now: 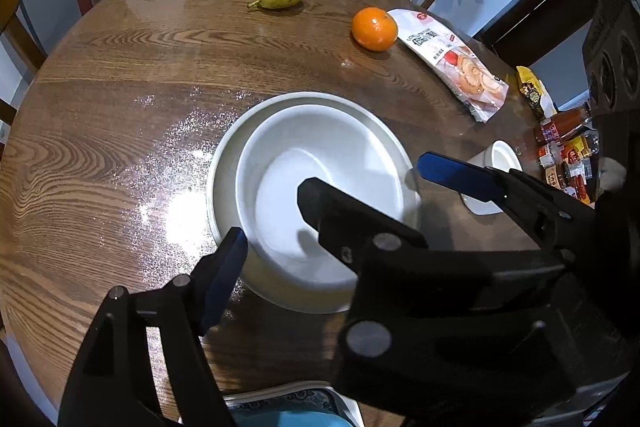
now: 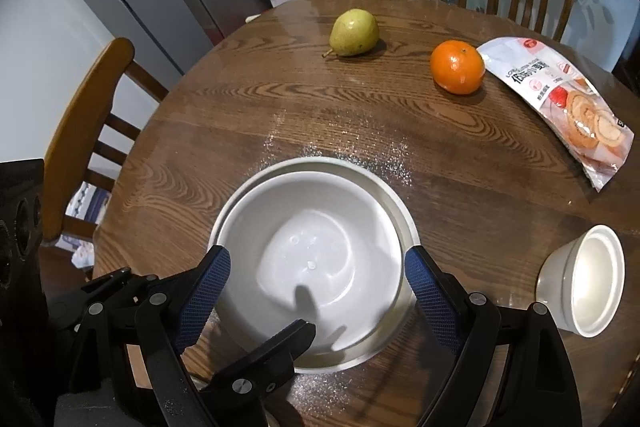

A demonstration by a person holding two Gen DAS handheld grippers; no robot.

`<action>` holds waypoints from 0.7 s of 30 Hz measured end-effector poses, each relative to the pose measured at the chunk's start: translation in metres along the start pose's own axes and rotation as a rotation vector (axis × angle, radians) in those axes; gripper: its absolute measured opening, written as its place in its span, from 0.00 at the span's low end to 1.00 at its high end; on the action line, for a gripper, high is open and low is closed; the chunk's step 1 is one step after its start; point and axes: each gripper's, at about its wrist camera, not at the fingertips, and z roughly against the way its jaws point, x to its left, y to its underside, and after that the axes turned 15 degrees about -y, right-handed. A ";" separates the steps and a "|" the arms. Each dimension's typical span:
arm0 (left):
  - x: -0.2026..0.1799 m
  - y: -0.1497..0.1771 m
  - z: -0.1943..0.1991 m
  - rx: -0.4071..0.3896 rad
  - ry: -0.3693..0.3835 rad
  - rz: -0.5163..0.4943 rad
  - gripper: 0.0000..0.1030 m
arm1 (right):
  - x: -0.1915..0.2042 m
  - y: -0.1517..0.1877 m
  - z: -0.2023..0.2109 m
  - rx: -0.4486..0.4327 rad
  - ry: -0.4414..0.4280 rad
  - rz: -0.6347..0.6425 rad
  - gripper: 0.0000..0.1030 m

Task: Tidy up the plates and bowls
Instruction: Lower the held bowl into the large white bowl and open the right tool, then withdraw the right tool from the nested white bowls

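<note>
At table centre two nested bowls (image 2: 308, 255) are sitting – both grippers released: left gripper (image 1: 272, 223) straddling the near rim, right gripper (image 2: 316, 291) flanking it; a small cup (image 2: 584, 279) is crowding the right
</note>
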 end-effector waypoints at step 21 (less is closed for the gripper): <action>0.000 0.005 0.022 -0.058 0.021 0.006 0.70 | 0.010 0.005 0.027 -0.093 -0.001 0.038 0.87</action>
